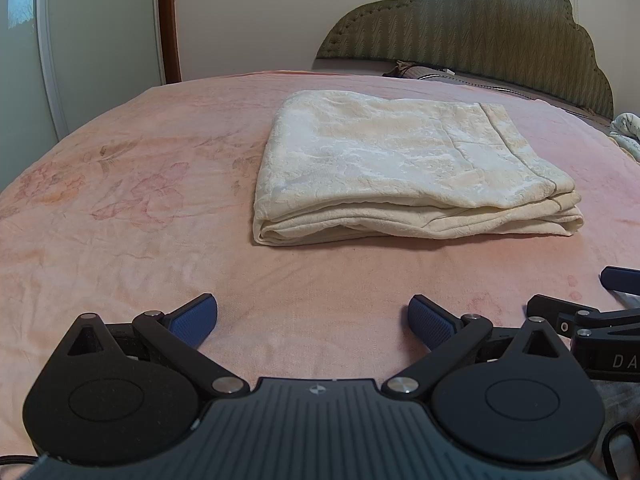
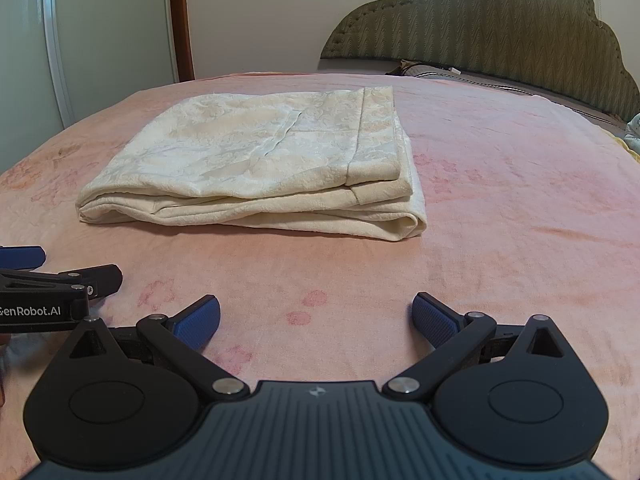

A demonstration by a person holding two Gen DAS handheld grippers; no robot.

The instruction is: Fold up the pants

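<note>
The cream, textured pants [image 1: 404, 168] lie folded in a thick stack on the pink floral blanket [image 1: 140, 208]. Both the left gripper [image 1: 313, 320] and right gripper [image 2: 316, 320] hover near it, side by side, jaws spread wide, holding nothing.

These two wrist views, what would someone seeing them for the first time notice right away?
First, the cream pants, folded into a thick stack in the middle of the pink bedspread. Next, the blue-padded left tongs and right tongs, both spread wide and empty, low over the bedspread short of the stack. Behind it rises a scalloped olive headboard.
</note>
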